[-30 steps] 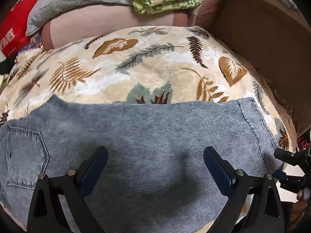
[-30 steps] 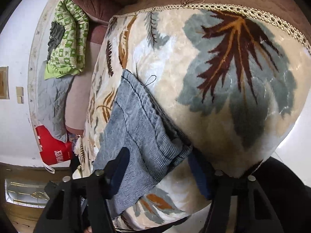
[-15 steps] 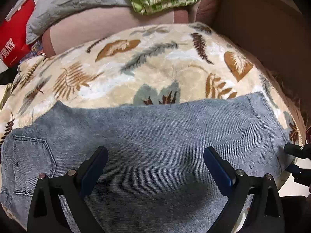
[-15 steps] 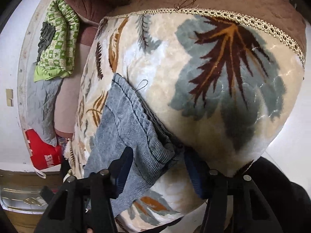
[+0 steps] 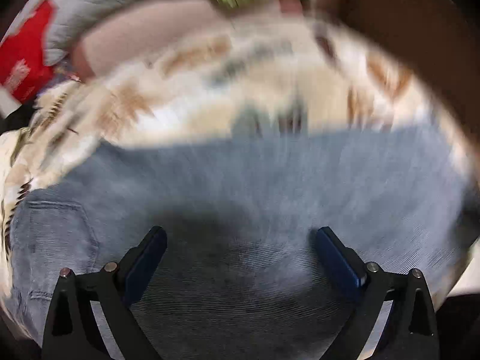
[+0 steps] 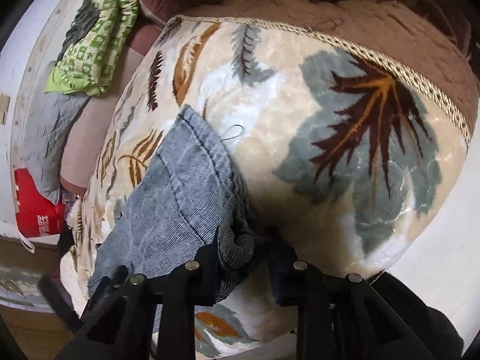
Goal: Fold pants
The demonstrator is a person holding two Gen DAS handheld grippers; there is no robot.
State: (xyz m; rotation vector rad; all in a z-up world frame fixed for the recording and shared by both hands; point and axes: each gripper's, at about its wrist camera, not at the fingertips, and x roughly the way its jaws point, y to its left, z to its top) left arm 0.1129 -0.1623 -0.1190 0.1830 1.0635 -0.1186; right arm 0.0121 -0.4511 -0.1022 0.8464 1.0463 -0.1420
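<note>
One pair of pants (image 6: 180,198), blue denim, is lying flat across the leaf-print blanket (image 6: 300,96) on the bed. The right gripper (image 6: 243,258) has just been closing and is now pinching the bunched hem corner at the blanket's near edge. The left gripper (image 5: 240,240) is hovering over the cloth near the back pocket (image 5: 54,234), its jaws standing wide and holding nothing. Step in hand, as judged: taking the corners for a first fold. Next move is calling for the left to pinch the cloth too, then both lifting and carrying together.
</note>
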